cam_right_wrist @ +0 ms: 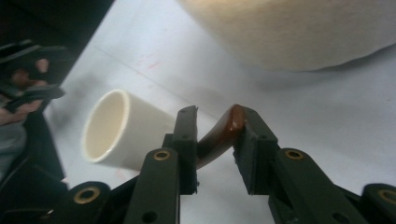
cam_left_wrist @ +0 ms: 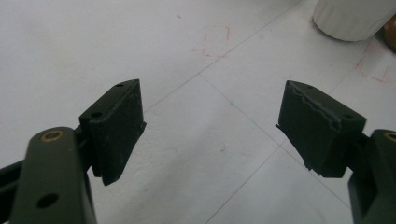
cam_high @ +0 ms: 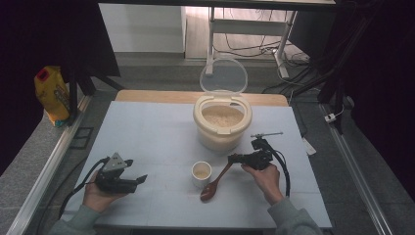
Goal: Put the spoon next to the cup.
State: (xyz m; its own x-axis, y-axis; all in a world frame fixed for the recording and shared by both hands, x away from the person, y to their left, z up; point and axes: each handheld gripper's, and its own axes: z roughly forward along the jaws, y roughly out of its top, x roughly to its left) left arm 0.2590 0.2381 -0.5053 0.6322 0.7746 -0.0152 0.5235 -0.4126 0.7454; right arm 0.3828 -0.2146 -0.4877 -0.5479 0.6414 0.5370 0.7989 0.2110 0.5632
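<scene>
1. My right gripper (cam_high: 238, 159) sits right of centre in the high view, jaws closed to a narrow gap around the handle end of the wooden spoon (cam_high: 215, 183). In the right gripper view the brown handle (cam_right_wrist: 219, 135) crosses between the pads at a slant, touching the right pad near its tip; whether the left pad bears on it, I cannot tell.
2. The spoon's bowl rests on the table (cam_high: 147, 132) at lower centre, just beside the small cream cup (cam_high: 201, 172).
3. My left gripper (cam_high: 128, 179) rests at lower left, jaws spread wide with nothing between them; the left gripper view has bare tabletop between the pads.
4. Risk, as I judge it: the grip is at the very end of a smooth, curved handle, so the spoon may pivot or slip out when lifted.
5. Risk: the cup stands close to the spoon and looks light. A swing of the spoon could knock it over and spill what appears to be rice inside.
6. Risk: carrying rice from the rice container (cam_high: 222, 120) at upper centre, a tilting spoon would scatter grains on the table.
7. Count: one spoon, one cup, one rice container with its clear lid (cam_high: 223, 76) raised, two grippers, one yellow bag (cam_high: 52, 93) at the far left edge.
</scene>
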